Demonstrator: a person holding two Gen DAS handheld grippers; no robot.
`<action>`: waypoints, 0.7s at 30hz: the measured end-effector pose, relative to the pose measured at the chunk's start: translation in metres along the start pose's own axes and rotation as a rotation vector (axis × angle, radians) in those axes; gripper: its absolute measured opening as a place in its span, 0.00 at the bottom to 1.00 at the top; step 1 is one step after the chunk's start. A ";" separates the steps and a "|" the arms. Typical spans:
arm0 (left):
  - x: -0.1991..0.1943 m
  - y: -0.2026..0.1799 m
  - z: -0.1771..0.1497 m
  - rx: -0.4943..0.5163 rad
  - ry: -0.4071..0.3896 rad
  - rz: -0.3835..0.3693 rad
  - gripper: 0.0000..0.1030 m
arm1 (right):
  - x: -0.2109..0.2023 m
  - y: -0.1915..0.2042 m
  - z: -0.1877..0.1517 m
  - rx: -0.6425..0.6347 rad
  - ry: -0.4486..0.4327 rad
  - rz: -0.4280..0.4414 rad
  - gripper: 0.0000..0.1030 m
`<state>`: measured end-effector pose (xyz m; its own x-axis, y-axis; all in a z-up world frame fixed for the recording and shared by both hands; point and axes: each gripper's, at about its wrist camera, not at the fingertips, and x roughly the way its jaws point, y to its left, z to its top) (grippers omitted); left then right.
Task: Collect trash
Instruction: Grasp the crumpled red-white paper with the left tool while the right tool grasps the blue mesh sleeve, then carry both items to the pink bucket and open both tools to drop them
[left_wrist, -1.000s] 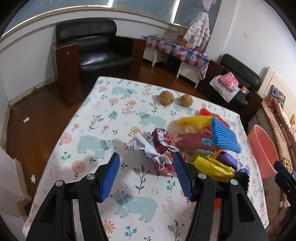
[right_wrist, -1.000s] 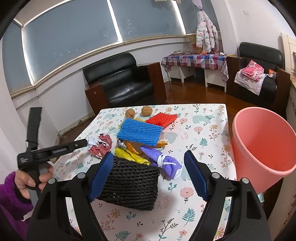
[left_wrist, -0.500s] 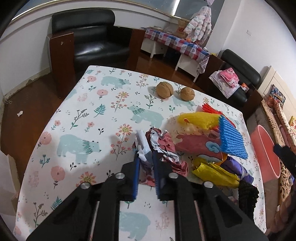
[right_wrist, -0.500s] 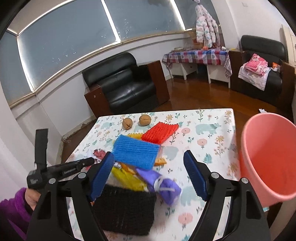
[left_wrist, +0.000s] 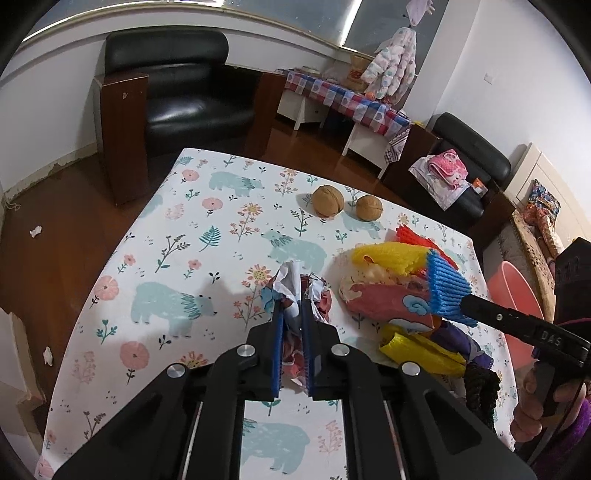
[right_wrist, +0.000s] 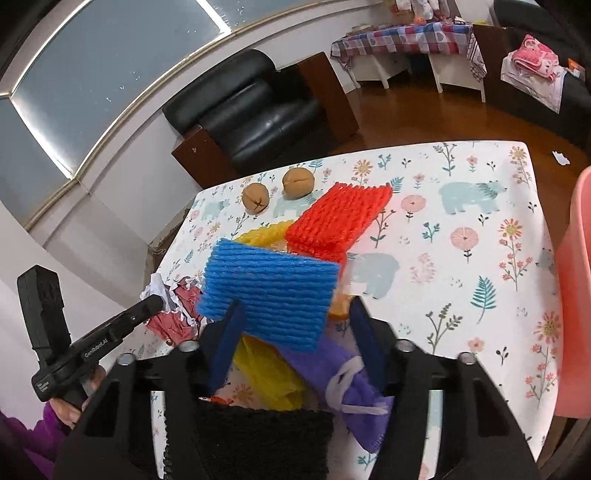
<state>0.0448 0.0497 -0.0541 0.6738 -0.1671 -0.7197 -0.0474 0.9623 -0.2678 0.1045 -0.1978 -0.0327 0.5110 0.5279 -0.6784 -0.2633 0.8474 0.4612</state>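
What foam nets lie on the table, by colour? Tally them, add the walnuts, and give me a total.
Blue foam net: 1
Red foam net: 1
Yellow foam net: 1
Black foam net: 1
Walnuts: 2
Total: 6

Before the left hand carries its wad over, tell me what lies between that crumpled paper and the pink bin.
The left gripper is shut on the crumpled paper. Between it and the pink bin lies the pile of foam nets and wrappers, with the right gripper over it. Lifting above them looks needed.
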 end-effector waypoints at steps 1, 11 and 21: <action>-0.002 0.000 -0.001 -0.002 -0.003 -0.002 0.08 | 0.000 0.001 0.000 0.003 -0.003 0.004 0.36; -0.030 -0.007 -0.004 0.006 -0.050 -0.025 0.07 | -0.052 0.017 -0.014 -0.017 -0.125 -0.004 0.08; -0.079 -0.023 0.000 0.031 -0.133 -0.062 0.07 | -0.125 0.016 -0.024 0.001 -0.300 -0.105 0.08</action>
<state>-0.0072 0.0409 0.0087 0.7666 -0.1986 -0.6106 0.0188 0.9575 -0.2878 0.0166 -0.2491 0.0453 0.7539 0.3973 -0.5233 -0.1955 0.8960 0.3986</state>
